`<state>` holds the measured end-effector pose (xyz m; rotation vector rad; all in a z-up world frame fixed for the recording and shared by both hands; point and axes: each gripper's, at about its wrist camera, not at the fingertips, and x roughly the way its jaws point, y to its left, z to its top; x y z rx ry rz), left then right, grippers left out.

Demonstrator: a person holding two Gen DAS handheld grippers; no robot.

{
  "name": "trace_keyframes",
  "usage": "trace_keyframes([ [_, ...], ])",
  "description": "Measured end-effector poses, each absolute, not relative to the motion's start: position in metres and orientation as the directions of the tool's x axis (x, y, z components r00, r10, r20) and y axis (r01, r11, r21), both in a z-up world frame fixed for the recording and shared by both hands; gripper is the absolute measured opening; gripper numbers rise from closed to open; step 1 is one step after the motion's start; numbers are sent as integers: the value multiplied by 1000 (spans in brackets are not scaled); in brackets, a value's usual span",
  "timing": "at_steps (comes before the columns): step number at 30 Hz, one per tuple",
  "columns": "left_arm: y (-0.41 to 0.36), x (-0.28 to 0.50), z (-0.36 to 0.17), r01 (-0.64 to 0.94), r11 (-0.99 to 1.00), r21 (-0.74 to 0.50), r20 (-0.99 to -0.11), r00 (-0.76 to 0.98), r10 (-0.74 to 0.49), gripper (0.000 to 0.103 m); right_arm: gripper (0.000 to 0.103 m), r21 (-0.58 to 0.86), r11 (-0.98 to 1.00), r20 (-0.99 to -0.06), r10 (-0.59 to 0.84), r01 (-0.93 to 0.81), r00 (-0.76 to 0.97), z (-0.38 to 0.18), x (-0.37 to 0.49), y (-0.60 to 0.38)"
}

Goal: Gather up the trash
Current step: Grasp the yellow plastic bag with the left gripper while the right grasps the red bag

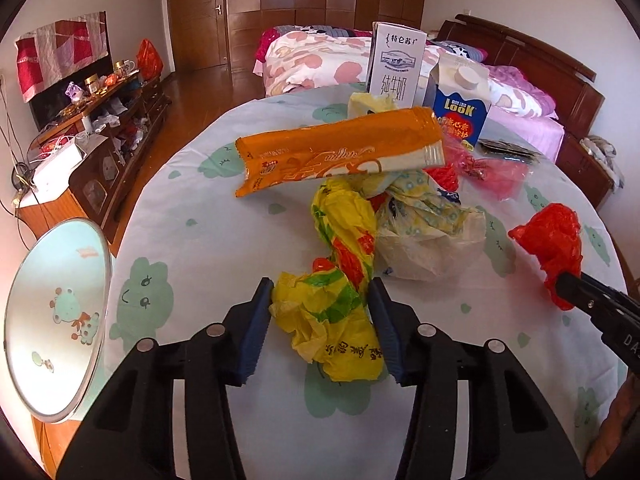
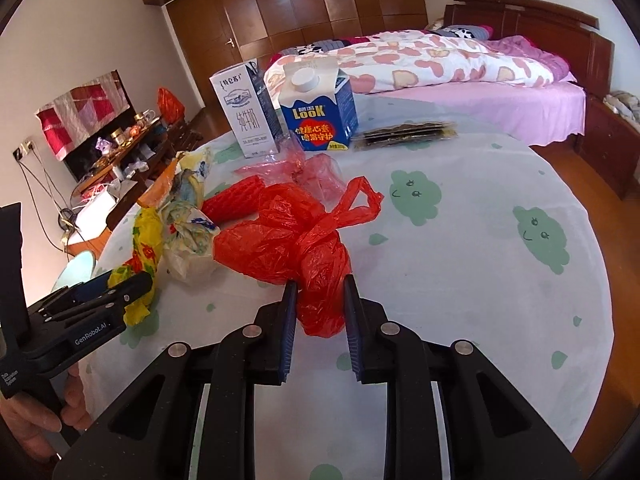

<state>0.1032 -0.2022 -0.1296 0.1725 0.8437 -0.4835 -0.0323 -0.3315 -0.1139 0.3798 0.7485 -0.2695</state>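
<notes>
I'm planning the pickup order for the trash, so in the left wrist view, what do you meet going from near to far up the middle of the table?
Left claw shut on the yellow plastic bag → orange snack wrapper → white milk carton.

Round table (image 2: 500, 288) under a pale cloth printed with green clouds; beyond it — a bed (image 2: 460, 64) with pink floral quilt, brown wardrobe doors (image 1: 304, 4), cluttered low cabinet (image 1: 108, 120), round stool (image 1: 56, 320).
</notes>
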Motion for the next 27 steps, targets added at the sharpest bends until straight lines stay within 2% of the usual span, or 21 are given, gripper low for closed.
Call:
trace_keyframes([
  [3, -196, 99, -126, 477, 878, -45, -738, 576, -351, 38, 23, 271, 886, -713, -77, 376, 696, -116, -33, -341],
  [12, -164, 73, -106, 444, 896, -7, -703, 635, -320, 37, 23, 294, 866, -726, -74, 406, 684, -123, -37, -348],
  [20, -139, 63, -93, 389, 921, 28, -698, 667, -260, 37, 23, 234, 870, -723, -142, 433, 676, -119, -35, -343],
  [24, -124, 61, -90, 366, 930, 27, -703, 668, -242, 37, 23, 179, 879, -687, -210, 441, 696, -110, -41, -330],
  [27, -115, 59, -90, 353, 935, 22, -704, 670, -237, 37, 23, 183, 894, -680, -186, 409, 709, -106, -40, -315],
])
